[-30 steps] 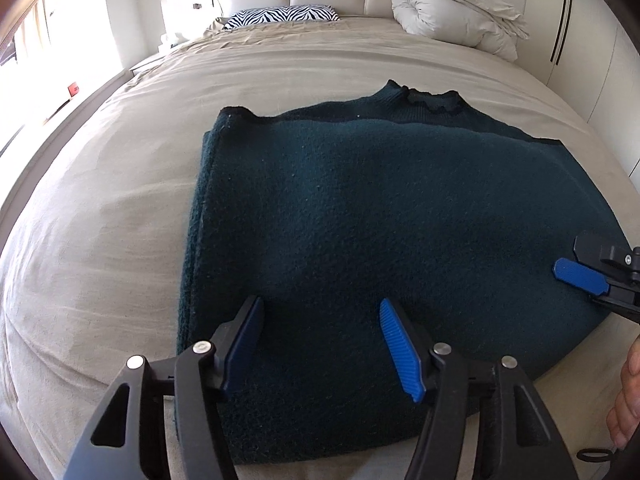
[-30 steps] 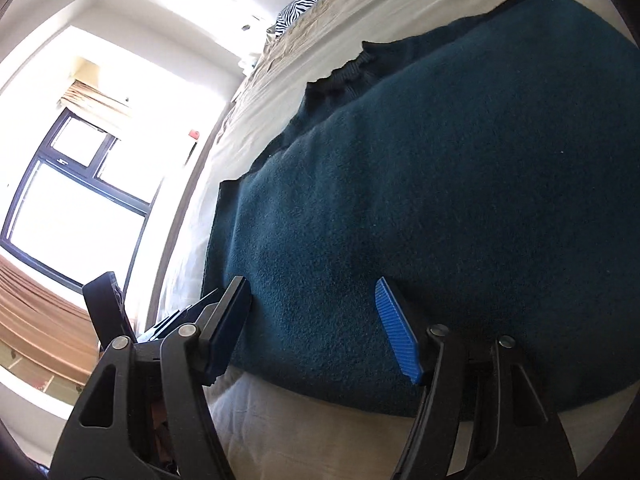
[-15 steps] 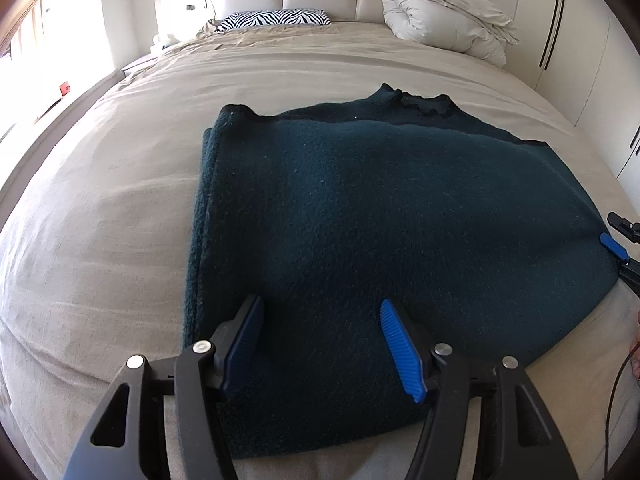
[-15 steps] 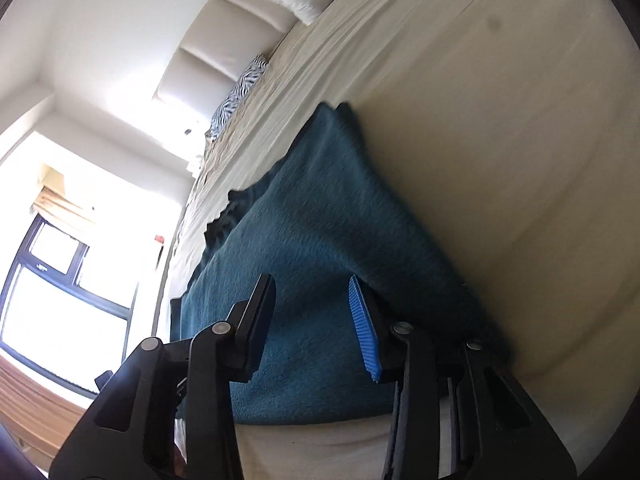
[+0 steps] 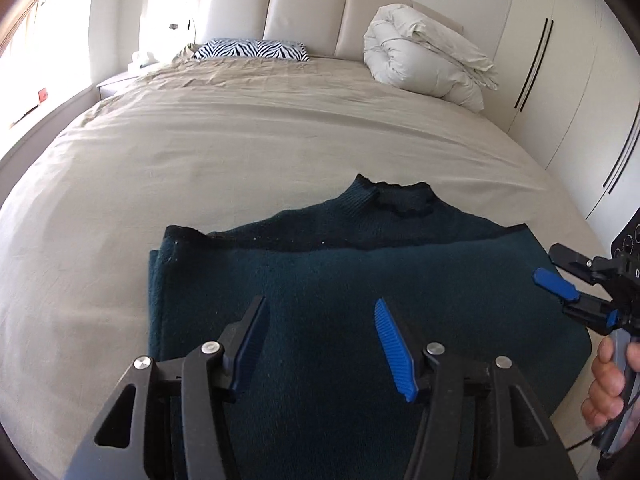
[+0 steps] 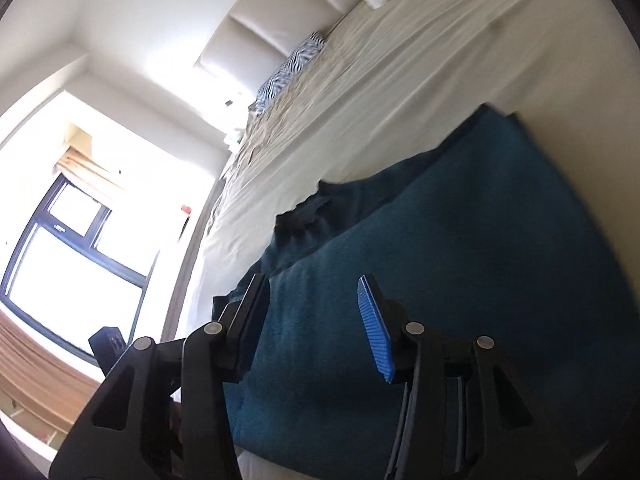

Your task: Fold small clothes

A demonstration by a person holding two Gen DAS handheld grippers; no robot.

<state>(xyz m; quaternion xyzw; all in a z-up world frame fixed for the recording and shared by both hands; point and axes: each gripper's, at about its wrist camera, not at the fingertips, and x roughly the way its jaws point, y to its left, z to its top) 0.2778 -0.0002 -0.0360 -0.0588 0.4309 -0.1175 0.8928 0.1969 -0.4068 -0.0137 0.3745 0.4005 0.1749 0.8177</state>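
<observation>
Left wrist view, going L to R: blown-out window glare far left, can't make out anything in it. Beige bed [image 5: 248, 152] fills most of the shot, w/ a zebra-print pillow [image 5: 250, 49] at the padded headboard [image 5: 304, 8] and a rolled white duvet [image 5: 424, 60] to its right. Dark teal sweater [image 5: 360, 288] lying flat on the near part of the bed, folded over, collar pointing toward the headboard. Near edge hidden under the gripper body, so can't see where it ends.

Left gripper [image 5: 320, 340] hovering above the sweater, jaws apart and just been closing a bit, nothing pinched between them, only fabric seen below. Whether the tips touch the knit: can't tell.

Right gripper [image 5: 560, 280] poking in from the right edge over the sweater's right side, jaws parted, just been opening, no cloth caught. Hand [image 5: 612, 384] on its handle, partly cut off by the frame. Wardrobe doors [image 5: 560, 72] behind, far right.

Right wrist view: tilted hard, window [image 6: 68, 256] overexposed on the left, a black bit low left prob the other gripper but too cut off to say. Same sweater running across centre to right, far edge motion-blurred. Right gripper's blue pads [image 6: 374, 328] clear of the fabric, gap empty.
</observation>
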